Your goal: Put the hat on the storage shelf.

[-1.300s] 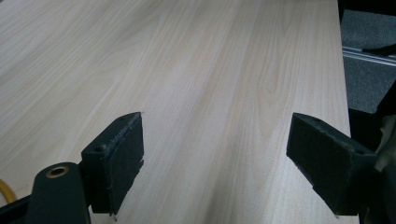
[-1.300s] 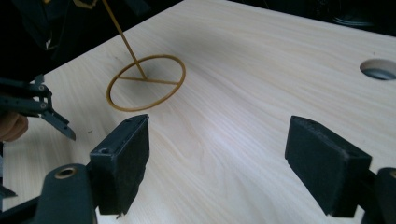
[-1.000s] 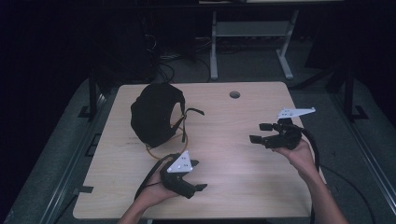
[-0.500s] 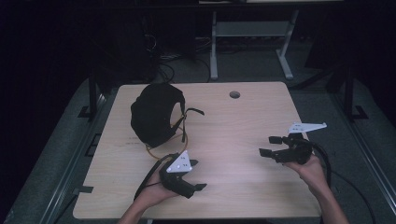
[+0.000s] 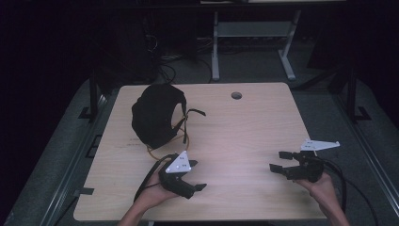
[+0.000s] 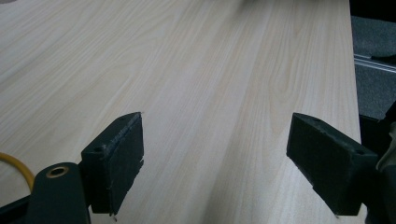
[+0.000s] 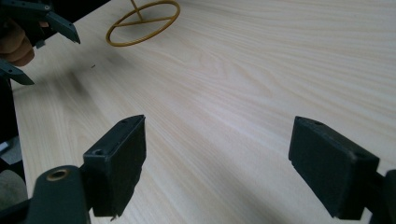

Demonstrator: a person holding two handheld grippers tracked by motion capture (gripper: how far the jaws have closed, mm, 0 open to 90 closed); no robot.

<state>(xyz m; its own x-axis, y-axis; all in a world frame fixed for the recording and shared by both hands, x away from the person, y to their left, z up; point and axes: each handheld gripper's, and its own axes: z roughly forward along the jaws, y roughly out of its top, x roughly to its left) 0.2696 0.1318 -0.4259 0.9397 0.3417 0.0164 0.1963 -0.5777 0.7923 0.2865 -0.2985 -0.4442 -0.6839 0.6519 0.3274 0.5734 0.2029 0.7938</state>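
A black drawstring bag point(image 5: 156, 114) lies at the left back of the wooden table point(image 5: 244, 127), with a yellow cord point(image 5: 162, 153) looping out toward the front. My left gripper point(image 5: 196, 175) rests low near the front edge, just in front of the bag, jaws wide apart and empty point(image 6: 217, 163). My right gripper point(image 5: 277, 160) is held by a hand at the front right, also open with bare wood between its jaws point(image 7: 217, 163). The right gripper view has the yellow cord loop point(image 7: 142, 18) far off, with the left gripper point(image 7: 32, 44) at its top left.
A round cable hole point(image 5: 236, 95) sits near the table's far edge. Beyond the table stands a white metal frame point(image 5: 251, 42) on dark floor. Black cables point(image 5: 343, 183) trail off the right front corner.
My right gripper has pulled back toward the front right edge of the table and lowered. The left gripper and the bag have stayed put.
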